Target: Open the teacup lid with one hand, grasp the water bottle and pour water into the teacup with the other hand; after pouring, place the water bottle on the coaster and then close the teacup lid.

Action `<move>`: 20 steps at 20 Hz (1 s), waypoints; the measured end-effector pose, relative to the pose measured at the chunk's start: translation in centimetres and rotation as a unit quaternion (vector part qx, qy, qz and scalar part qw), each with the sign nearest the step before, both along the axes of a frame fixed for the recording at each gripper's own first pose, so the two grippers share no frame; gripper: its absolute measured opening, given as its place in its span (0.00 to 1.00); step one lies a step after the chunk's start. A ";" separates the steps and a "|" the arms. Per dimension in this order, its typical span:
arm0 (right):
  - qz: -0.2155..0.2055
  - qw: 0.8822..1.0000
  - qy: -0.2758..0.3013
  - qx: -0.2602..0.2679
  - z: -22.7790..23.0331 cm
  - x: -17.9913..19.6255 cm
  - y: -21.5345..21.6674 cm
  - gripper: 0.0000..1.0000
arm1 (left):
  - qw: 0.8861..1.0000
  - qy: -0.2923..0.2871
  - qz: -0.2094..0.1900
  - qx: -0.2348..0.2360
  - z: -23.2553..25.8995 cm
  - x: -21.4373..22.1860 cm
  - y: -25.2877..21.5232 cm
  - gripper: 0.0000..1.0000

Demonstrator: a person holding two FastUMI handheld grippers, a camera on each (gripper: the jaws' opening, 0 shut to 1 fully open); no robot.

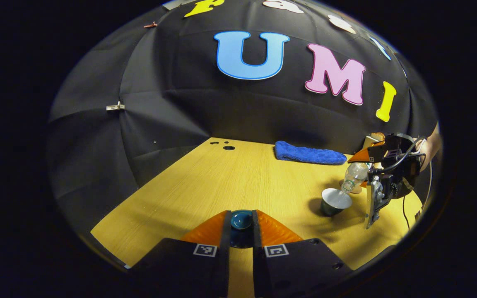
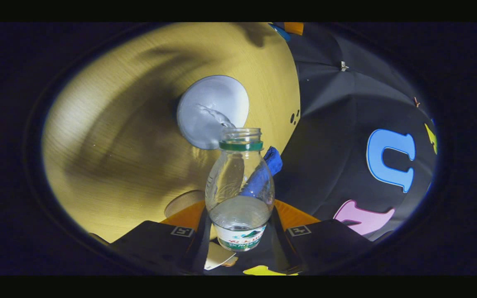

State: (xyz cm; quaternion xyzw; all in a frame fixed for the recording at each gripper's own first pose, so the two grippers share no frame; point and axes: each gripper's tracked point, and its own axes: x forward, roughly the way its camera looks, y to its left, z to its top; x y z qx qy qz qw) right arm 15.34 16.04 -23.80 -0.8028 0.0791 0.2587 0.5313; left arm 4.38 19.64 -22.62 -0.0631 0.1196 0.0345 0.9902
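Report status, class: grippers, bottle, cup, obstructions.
Left gripper shut on lid, held off table. Right gripper shut on bottle, tilted, pouring into cup. Nothing in the way.

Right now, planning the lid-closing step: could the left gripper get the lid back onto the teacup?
Probably not yet. The left gripper holds the lid, but the tilted water bottle in the right gripper has its mouth right at the teacup rim, a stream running in, blocking the opening.

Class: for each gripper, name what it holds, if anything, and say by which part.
Left gripper: the teacup lid, held by its knob. Right gripper: the water bottle, gripped around its lower body, tilted over the teacup.
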 end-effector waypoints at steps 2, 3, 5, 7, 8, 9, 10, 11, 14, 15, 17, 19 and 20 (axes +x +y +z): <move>0.002 1.000 -0.003 -0.005 0.2 0.1 0.1 0.66 | 1.000 -0.003 0.000 0.006 0.2 0.1 0.0 0.30; 0.004 1.000 -0.002 -0.006 0.2 0.0 0.2 0.66 | 1.000 -0.003 -0.001 0.003 0.4 0.2 0.0 0.27; 0.013 1.000 -0.002 -0.009 0.3 -0.2 0.4 0.66 | 1.000 -0.004 -0.002 0.001 0.3 0.2 -0.1 0.27; 0.023 1.000 -0.003 -0.015 0.4 -0.3 0.6 0.66 | 1.000 -0.006 0.002 0.001 0.6 0.2 0.1 0.27; 0.026 0.999 -0.003 -0.018 0.5 -0.2 0.6 0.66 | 1.000 -0.007 0.004 -0.004 0.6 0.2 0.1 0.27; 0.028 0.999 -0.004 -0.021 0.6 -0.1 0.7 0.66 | 1.000 -0.007 0.006 -0.010 0.7 0.2 0.1 0.27; 0.030 0.999 -0.005 -0.024 0.6 -0.1 0.7 0.66 | 1.000 -0.007 0.008 -0.014 0.6 0.1 0.0 0.27; 0.031 0.999 -0.004 -0.027 0.6 -0.1 0.6 0.66 | 1.000 -0.007 0.009 -0.016 0.7 0.1 0.1 0.27; 0.038 0.998 -0.008 -0.040 1.1 0.6 0.7 0.66 | 1.000 -0.003 0.011 -0.017 0.6 0.0 0.1 0.27; 0.040 0.998 -0.009 -0.043 1.1 0.7 0.8 0.66 | 1.000 -0.005 0.013 -0.018 1.0 -0.1 0.2 0.27; 0.038 0.998 -0.011 -0.047 1.4 0.9 0.6 0.66 | 1.000 -0.008 0.016 -0.020 1.4 -0.2 0.3 0.27; 0.040 0.998 -0.014 -0.051 1.6 0.9 0.6 0.66 | 1.000 -0.010 0.018 -0.020 1.6 -0.1 0.4 0.27; 0.042 0.998 -0.014 -0.055 1.6 1.0 0.7 0.66 | 1.000 -0.011 0.018 -0.018 1.8 -0.3 0.4 0.27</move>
